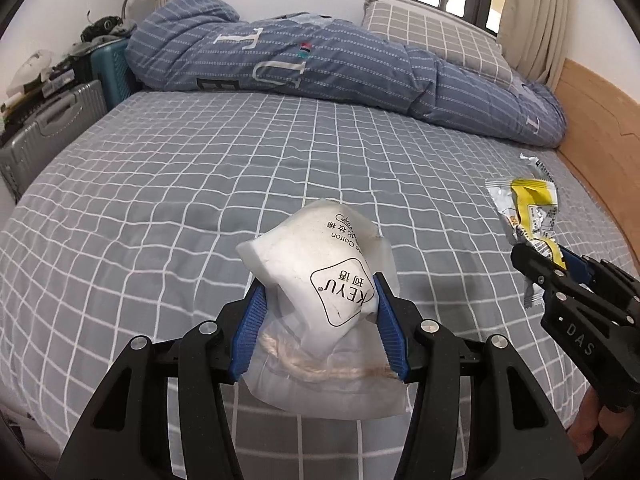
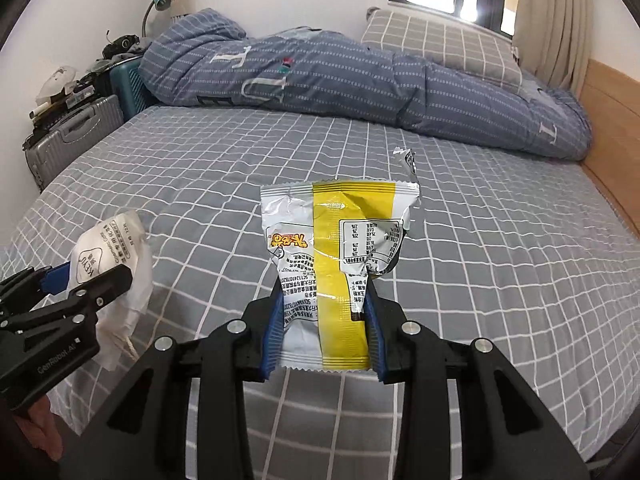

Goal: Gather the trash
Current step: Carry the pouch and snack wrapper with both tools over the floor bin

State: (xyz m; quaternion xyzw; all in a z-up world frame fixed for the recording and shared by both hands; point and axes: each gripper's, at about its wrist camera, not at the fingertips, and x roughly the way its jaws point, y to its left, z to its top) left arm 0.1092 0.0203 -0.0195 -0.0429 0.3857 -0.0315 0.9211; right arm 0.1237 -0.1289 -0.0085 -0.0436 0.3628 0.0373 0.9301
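My left gripper (image 1: 318, 292) is shut on a white cotton-pad bag (image 1: 320, 276) with a string at its bottom, held above the bed. It also shows at the left of the right wrist view (image 2: 108, 256), between the left gripper's fingers (image 2: 116, 280). My right gripper (image 2: 324, 292) is shut on a silver and yellow snack wrapper (image 2: 340, 248), held upright above the bed. In the left wrist view the wrapper (image 1: 528, 208) sticks up from the right gripper (image 1: 548, 258) at the right edge.
The bed (image 2: 480, 260) has a grey checked sheet. A rolled blue quilt (image 1: 340, 68) and a checked pillow (image 1: 432, 36) lie at the far side. Suitcases (image 1: 44, 136) stand left of the bed. A wooden bed frame (image 1: 600, 128) runs along the right.
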